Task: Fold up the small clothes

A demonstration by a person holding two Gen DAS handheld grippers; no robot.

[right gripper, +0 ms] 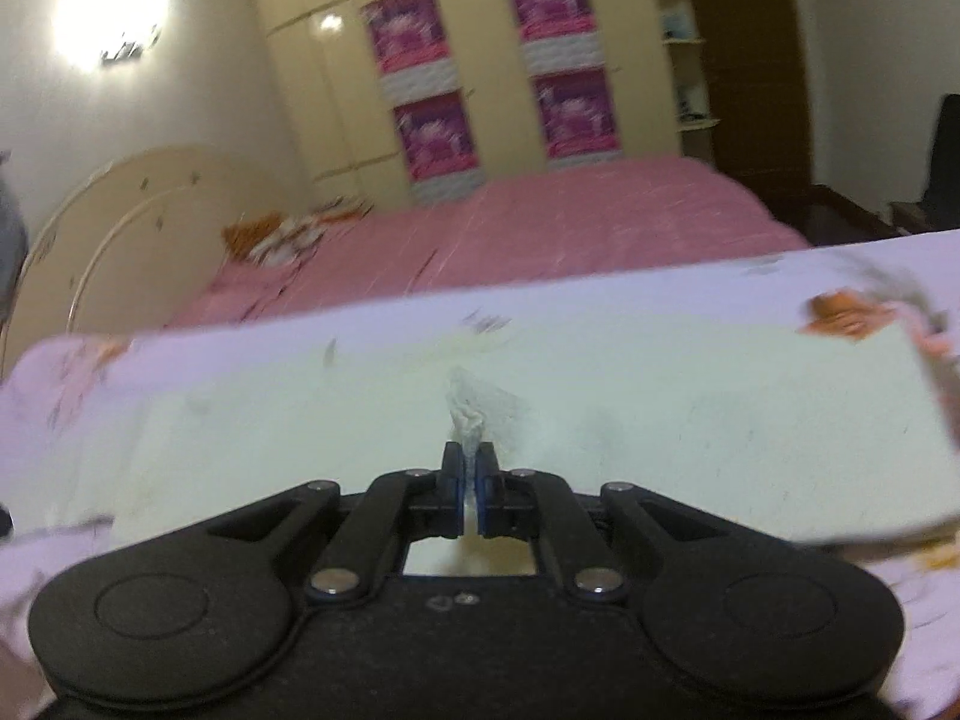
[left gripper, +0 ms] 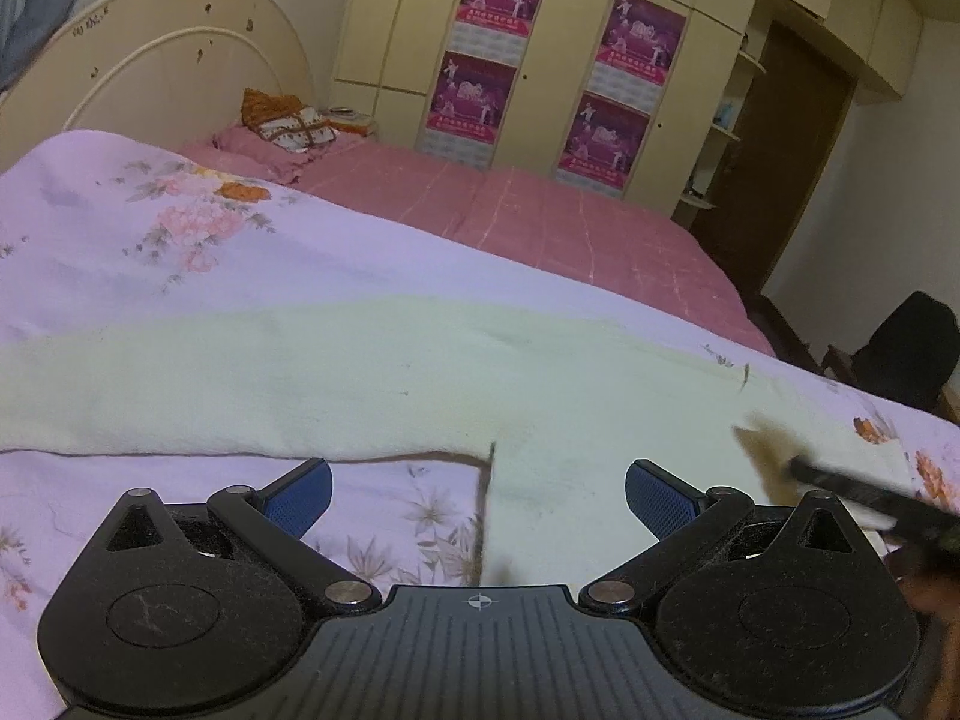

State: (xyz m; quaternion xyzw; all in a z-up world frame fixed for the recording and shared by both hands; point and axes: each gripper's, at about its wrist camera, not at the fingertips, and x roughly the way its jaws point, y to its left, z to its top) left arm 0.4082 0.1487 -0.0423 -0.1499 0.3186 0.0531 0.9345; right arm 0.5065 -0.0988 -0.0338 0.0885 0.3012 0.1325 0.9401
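Note:
A pale yellow-green garment [left gripper: 360, 372] lies spread on a lilac floral sheet [left gripper: 180, 252]. My left gripper [left gripper: 478, 495] hangs just above the garment's near edge. It is open, and nothing sits between its blue pads [left gripper: 300, 498]. In the left wrist view my right gripper [left gripper: 852, 489] shows as a dark blur at the garment's right side. In the right wrist view my right gripper [right gripper: 470, 459] is shut on a pinched fold of the same garment [right gripper: 690, 420], with a tuft of fabric sticking up between the jaws. This view is blurred by motion.
Beyond the floral sheet stretches a pink bedspread [left gripper: 540, 216] with a patterned pillow [left gripper: 288, 120] by the cream headboard [left gripper: 150, 60]. A wardrobe with purple posters [left gripper: 480, 54] lines the far wall. A dark chair [left gripper: 906, 354] and a brown door [left gripper: 786, 144] are on the right.

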